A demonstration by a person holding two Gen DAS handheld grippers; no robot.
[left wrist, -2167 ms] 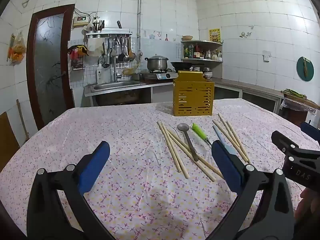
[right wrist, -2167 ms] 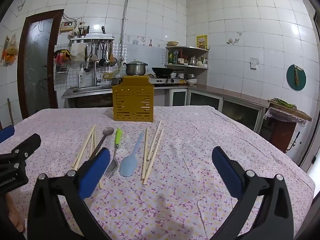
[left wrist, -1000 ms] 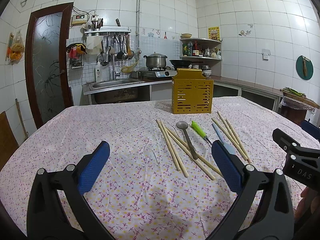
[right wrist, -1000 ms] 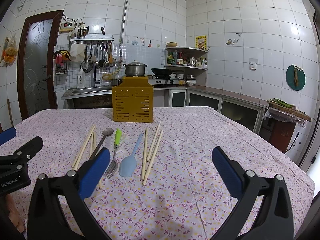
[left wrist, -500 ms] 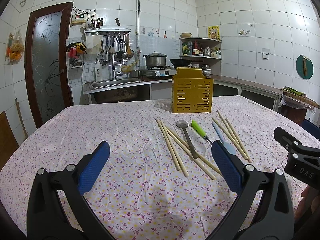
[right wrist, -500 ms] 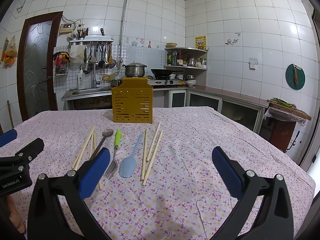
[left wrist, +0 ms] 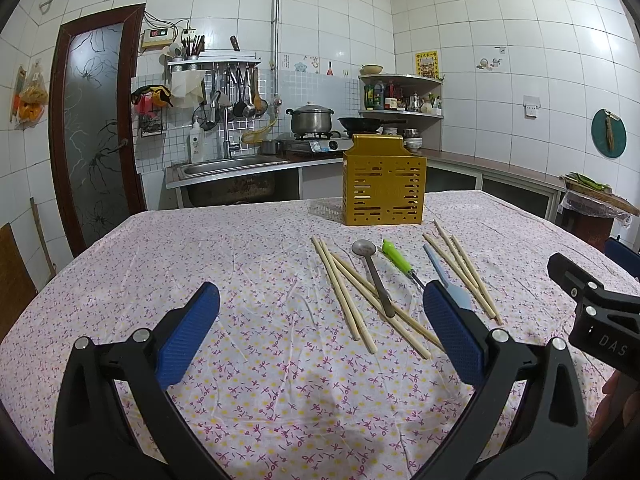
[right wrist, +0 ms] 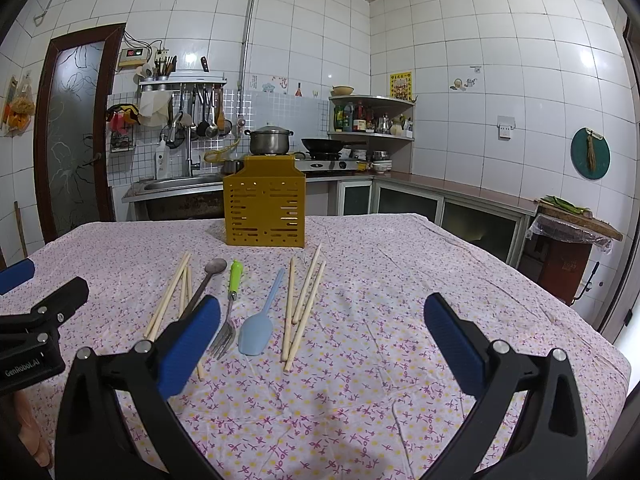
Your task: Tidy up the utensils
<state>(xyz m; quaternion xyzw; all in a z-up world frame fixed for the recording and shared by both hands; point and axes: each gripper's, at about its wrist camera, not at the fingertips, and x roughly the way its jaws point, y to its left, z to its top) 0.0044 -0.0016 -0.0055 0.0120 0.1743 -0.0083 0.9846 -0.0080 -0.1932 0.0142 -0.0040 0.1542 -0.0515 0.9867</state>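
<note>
A yellow slotted utensil holder (left wrist: 383, 185) (right wrist: 265, 208) stands upright at the far side of the table. In front of it lie loose chopsticks (left wrist: 344, 292) (right wrist: 304, 300), a metal spoon (left wrist: 370, 268) (right wrist: 206, 280), a green-handled fork (left wrist: 396, 260) (right wrist: 230, 308) and a light blue spatula (left wrist: 446, 280) (right wrist: 258, 326). My left gripper (left wrist: 320, 332) is open and empty, above the cloth short of the utensils. My right gripper (right wrist: 320, 340) is open and empty, over the near end of the right chopsticks.
The table has a floral cloth (left wrist: 240, 272). Behind it run a sink counter (left wrist: 228, 168), a stove with a pot (left wrist: 311, 120) and a corner shelf (right wrist: 370, 120). A door (left wrist: 96, 136) is at the left. A side stand (right wrist: 576, 236) is at the right.
Both views have shifted only slightly; the utensils and the holder lie as before, and both grippers stay open.
</note>
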